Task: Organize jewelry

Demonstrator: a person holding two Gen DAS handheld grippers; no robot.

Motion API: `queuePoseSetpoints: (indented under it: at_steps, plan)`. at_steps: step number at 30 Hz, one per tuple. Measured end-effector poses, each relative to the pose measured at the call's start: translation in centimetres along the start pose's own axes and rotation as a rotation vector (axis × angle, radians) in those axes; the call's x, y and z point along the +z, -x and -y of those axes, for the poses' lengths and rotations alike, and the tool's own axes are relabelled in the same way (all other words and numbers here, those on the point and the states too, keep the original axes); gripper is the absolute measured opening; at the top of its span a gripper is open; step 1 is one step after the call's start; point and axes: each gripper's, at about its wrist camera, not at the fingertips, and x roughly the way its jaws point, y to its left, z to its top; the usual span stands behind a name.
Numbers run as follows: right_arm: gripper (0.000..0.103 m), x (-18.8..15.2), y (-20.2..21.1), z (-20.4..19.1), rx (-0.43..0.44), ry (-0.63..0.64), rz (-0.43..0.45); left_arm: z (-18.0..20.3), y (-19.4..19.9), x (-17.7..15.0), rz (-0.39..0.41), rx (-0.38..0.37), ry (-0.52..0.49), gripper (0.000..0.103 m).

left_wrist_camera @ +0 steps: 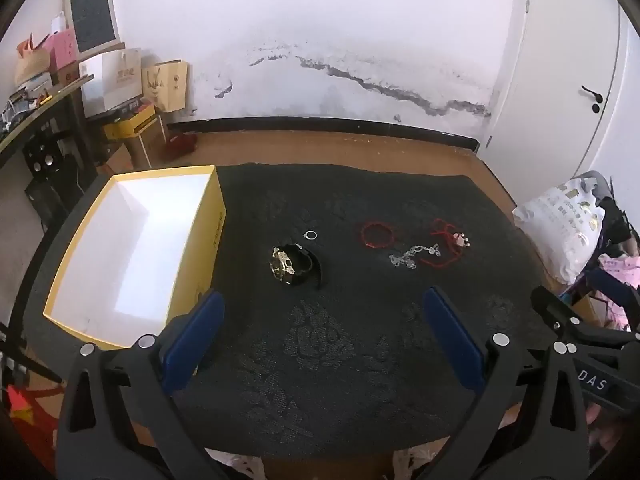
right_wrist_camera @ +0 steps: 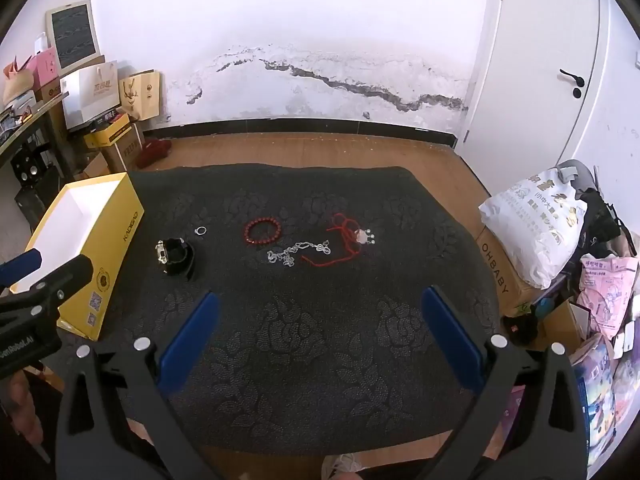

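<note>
A wide bare stretch of the dark floral cloth (right_wrist_camera: 320,340) is left on the near half of the tabletop, between both wide-spread claws and the jewelry. The left side is walled off by the open yellow box (left_wrist_camera: 132,256), whose tall side stands just beside the black watch (left_wrist_camera: 294,266). A small ring (left_wrist_camera: 311,235) lies near the watch, apart from it. Clear cloth is seen between the watch and the red bead bracelet (right_wrist_camera: 262,231). Farther right, the silver chain (right_wrist_camera: 298,254) and the red cord with its charm (right_wrist_camera: 348,240) are tangled close together, leaving little room between them.
</note>
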Motion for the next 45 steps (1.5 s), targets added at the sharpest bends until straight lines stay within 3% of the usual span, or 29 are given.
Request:
queuePoseSetpoints:
  at_steps: [16, 45]
  plan:
    - [0.098, -0.02, -0.04, -0.11, 0.005, 0.0, -0.002, -0.05, 0.01, -0.51, 0.024, 0.032, -0.02, 0.097]
    - [0.098, 0.47, 0.44, -0.27, 0.009, 0.004, 0.002, -0.5, -0.27, -0.04, -0.002, 0.034, -0.009, 0.097]
